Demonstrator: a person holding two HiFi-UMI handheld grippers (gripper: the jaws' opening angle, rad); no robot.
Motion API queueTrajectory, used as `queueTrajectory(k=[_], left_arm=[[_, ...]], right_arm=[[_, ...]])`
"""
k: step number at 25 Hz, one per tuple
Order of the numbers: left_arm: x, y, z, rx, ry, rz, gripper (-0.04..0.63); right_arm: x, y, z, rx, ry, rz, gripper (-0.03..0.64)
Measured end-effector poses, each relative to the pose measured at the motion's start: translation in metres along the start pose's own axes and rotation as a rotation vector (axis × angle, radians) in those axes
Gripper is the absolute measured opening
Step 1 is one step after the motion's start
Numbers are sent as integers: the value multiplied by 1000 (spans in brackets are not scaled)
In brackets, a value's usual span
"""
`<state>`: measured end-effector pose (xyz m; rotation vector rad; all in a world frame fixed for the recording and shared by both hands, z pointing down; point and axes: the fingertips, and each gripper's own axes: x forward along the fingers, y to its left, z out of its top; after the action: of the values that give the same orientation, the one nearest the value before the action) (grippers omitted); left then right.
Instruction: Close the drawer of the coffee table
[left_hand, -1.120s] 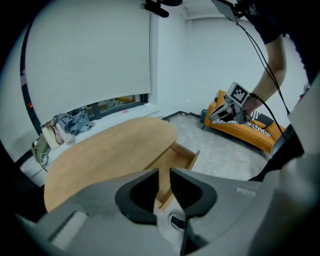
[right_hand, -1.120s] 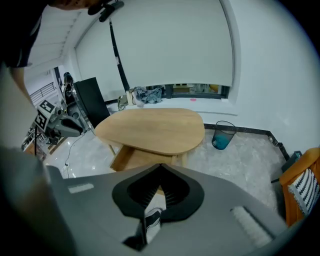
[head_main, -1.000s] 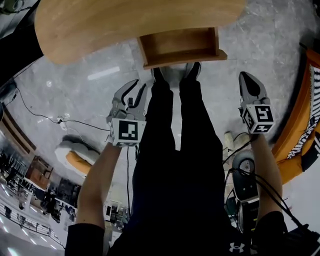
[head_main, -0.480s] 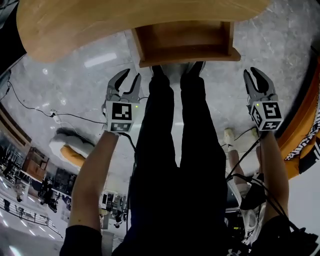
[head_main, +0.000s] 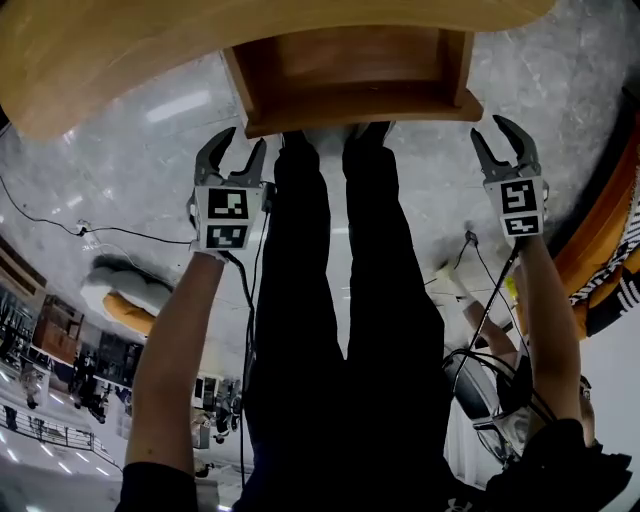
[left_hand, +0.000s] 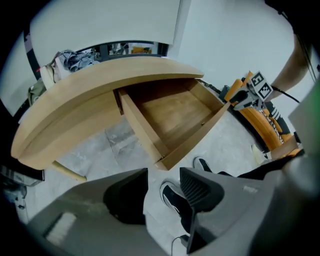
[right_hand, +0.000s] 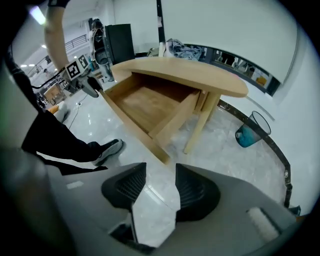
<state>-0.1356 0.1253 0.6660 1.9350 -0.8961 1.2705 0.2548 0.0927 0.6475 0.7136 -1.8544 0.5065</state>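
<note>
Fingers (left_hand: 200, 189) on left gripper (head_main: 245, 142), right gripper (head_main: 497, 135) just opening, empty; glossy grey floor (head_main: 120, 170).

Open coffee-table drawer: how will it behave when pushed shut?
The drawer looks rigid wood and empty, so probably light to push. It's wide and pulled far out of the table; an off-centre push may skew and bind it. Flat front likely gives steady contact.

Bright even indoor light; glare streaks on glossy floor (head_main: 180, 105); fisheye warp, dark vignetted corners (near foreground soft).
</note>
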Motion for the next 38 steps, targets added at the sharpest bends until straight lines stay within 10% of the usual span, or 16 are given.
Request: queueTrajectory(k=[38], left_arm=[[6, 2, 27, -273, -20, -3, 172]], right_arm=[[22, -18, 20, 176, -16, 0, 115]])
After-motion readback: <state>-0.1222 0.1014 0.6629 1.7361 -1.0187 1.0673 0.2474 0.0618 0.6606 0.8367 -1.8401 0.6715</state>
